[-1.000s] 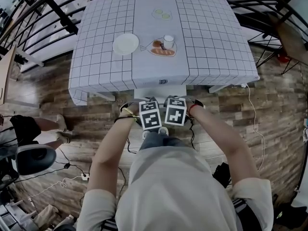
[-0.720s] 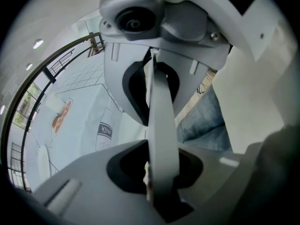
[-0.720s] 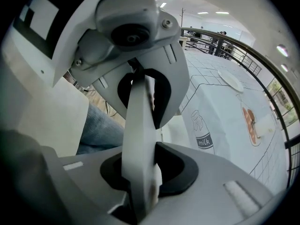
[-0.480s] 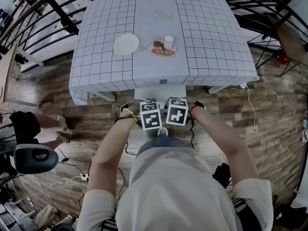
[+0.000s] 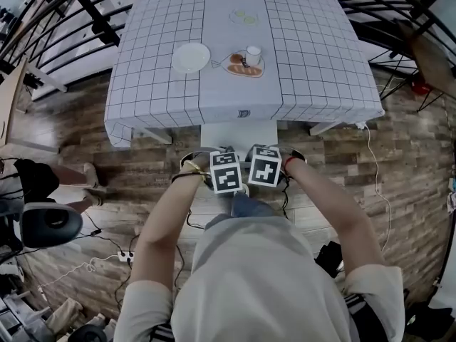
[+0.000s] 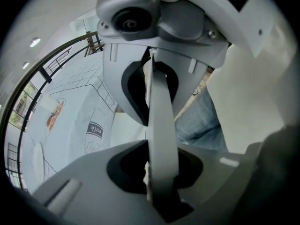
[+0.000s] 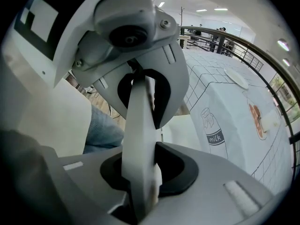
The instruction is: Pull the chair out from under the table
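Partway: chair seat pokes out from under table; left gripper, right gripper both clenched on backrest; more pulling left.

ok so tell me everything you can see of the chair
The chair is white and smooth, plastic by the look. Its seat sticks partly out from under the checked tablecloth; its legs are hidden. The thin back stands upright, and the jaws of the left gripper and right gripper are closed on its top edge, side by side.
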`<state>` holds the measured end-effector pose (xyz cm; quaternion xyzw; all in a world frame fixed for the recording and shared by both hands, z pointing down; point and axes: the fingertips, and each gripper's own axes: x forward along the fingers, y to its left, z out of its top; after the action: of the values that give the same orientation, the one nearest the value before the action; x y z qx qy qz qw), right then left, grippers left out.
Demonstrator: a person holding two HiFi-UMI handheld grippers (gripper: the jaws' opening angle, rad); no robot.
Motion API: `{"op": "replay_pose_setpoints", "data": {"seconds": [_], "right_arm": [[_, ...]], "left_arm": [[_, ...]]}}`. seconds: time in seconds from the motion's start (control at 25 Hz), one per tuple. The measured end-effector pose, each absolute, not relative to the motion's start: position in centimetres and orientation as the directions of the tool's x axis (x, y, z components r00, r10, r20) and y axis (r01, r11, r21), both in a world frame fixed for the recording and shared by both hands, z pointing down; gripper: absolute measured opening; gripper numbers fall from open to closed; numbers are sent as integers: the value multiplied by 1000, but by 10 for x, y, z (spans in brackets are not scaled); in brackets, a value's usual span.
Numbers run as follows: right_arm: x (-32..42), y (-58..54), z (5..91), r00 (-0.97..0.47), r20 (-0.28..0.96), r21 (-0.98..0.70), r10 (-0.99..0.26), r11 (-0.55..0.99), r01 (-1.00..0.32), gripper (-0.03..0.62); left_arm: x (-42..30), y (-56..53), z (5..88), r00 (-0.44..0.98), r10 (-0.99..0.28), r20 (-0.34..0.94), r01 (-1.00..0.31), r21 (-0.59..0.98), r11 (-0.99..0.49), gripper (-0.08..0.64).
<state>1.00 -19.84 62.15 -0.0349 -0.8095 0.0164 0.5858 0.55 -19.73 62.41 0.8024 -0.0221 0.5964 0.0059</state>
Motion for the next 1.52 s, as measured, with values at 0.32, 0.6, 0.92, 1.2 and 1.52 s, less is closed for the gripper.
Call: {"op": "replay_pose_setpoints", "data": {"seconds": [0.32,0.6,0.92,1.2,1.52], "right_arm": [[11,-174,622,-307,948,-70,79,997,41,81],[12,-151,622,-311,946,-82,90,996,39,81],[14,-121,621,-307,947,-88,97,995,43,81],[15,-97,622,-302,948,-90,99,995,45,81],[17,-71,621,-300,949,-89,100,995,51,81]], "left_arm": [[6,-173,625,288,-24,957,-43,-12,-999,80],[8,-150,625,292,-12,956,-45,1,-999,78],[10,-120,624,292,-6,956,-50,10,-999,80],[11,-97,625,293,-6,956,-49,9,-999,80],[12,-71,624,292,-8,956,-47,6,-999,80]]}}
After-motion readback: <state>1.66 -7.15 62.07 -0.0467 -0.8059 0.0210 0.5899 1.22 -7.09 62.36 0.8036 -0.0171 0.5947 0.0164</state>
